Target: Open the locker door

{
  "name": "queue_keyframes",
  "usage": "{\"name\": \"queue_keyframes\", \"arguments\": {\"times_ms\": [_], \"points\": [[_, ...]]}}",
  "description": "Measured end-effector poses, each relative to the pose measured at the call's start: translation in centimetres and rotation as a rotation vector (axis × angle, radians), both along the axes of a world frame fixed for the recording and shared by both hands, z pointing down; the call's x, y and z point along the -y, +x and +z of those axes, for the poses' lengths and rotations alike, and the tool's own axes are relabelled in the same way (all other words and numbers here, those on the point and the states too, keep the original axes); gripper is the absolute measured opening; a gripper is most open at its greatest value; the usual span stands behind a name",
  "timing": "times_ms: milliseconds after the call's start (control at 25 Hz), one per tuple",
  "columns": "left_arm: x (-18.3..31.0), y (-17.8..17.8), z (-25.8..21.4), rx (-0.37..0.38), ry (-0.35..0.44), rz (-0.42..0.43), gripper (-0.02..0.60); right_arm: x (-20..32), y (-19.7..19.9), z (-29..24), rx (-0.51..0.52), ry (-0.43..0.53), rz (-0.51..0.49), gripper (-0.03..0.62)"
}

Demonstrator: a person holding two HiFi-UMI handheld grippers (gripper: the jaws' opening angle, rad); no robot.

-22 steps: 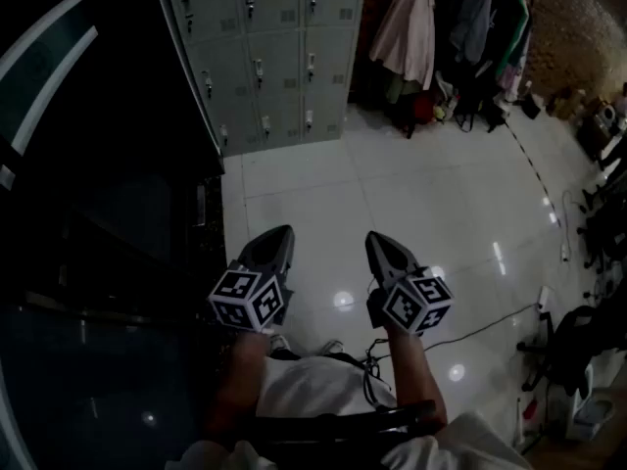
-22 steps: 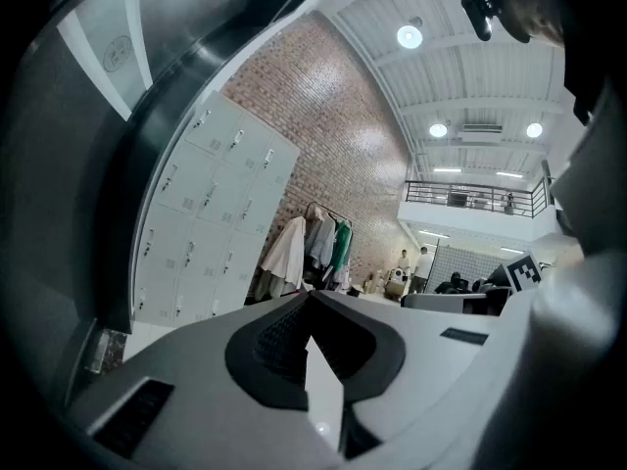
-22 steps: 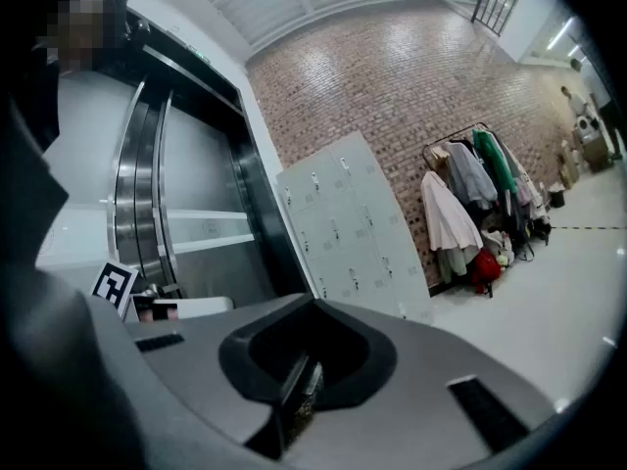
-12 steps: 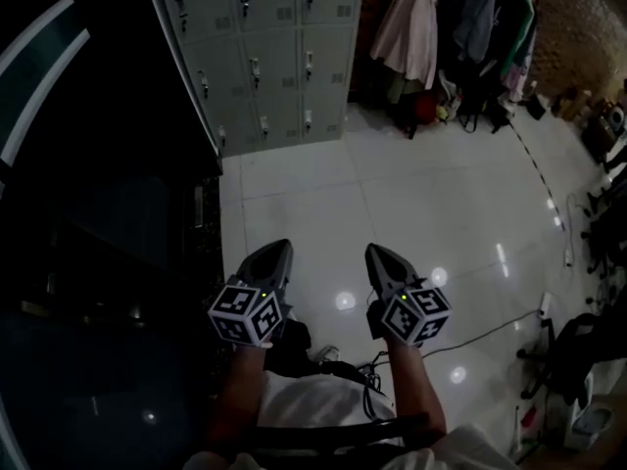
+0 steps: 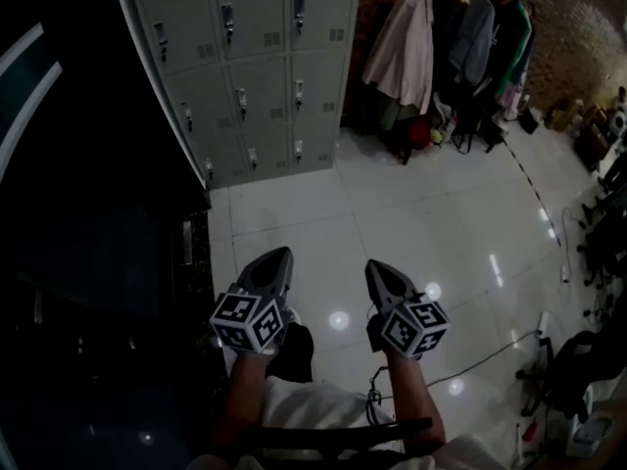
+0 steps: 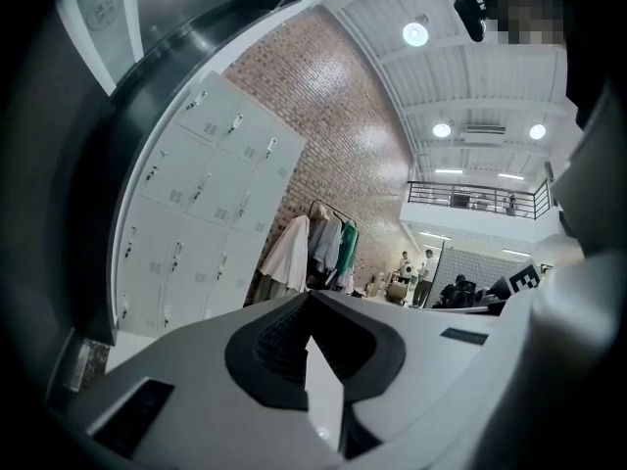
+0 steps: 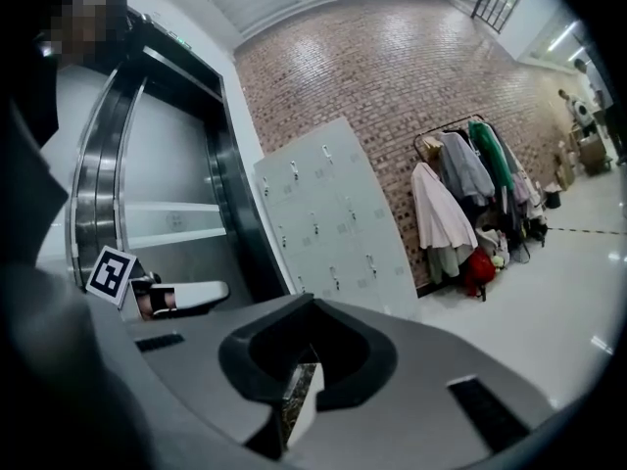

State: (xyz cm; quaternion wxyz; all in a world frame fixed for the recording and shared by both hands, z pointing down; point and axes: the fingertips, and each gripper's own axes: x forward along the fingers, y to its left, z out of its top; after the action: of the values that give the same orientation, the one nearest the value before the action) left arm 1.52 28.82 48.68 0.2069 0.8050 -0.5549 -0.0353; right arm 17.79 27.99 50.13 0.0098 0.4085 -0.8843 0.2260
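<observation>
A: Claw status: left gripper (image 5: pixel 277 254) is clenched, tips together, nothing between them. Right gripper (image 5: pixel 376 265) is the same, clamped on nothing.

B: Why both closed?

A: My read is a carry pose. They sit side by side in front of the person's body, pointing roughly level and ahead. Neither is near anything to grab, so there's no reason to spread the jaws yet.

B: What's under them?

A: Glossy white floor tiles (image 5: pixel 392 204), bare on the way ahead. A cable (image 5: pixel 490 326) trails off to the right, clear of the straight line forward. On the left there's a dark glazed structure (image 5: pixel 98 262); can't make out details.

B: Where's the locker door?

A: In the grey locker bank (image 5: pixel 250 76), ahead and slightly left, well apart from both grippers. Every door (image 5: pixel 257 88) I can see looks closed, each with a small latch by one edge. Can't tell which door is the target.

B: Beyond that?

A: A clothes rack (image 5: pixel 460 37) with hanging coats stands against the brick wall, just beside the bank's right end.

B: Stage?

A: Approach, I'd say. Next is closing the gap, then spreading one claw for a latch. The latches look small, so alignment will matter.
</observation>
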Motion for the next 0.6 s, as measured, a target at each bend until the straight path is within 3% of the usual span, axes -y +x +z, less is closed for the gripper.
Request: {"name": "queue_keyframes", "arguments": {"times_ms": [400, 600], "points": [[15.0, -6.2, -1.1, -0.013, -0.003, 0.017, -0.003, 15.7, -6.9, -1.9, -0.007, 0.011, 0.009, 0.008], [20.4, -9.4, -1.3, 0.032, -0.009, 0.007, -0.003, 21.4, -9.9, -2.6, 0.002, 0.028, 0.027, 0.008]]}}
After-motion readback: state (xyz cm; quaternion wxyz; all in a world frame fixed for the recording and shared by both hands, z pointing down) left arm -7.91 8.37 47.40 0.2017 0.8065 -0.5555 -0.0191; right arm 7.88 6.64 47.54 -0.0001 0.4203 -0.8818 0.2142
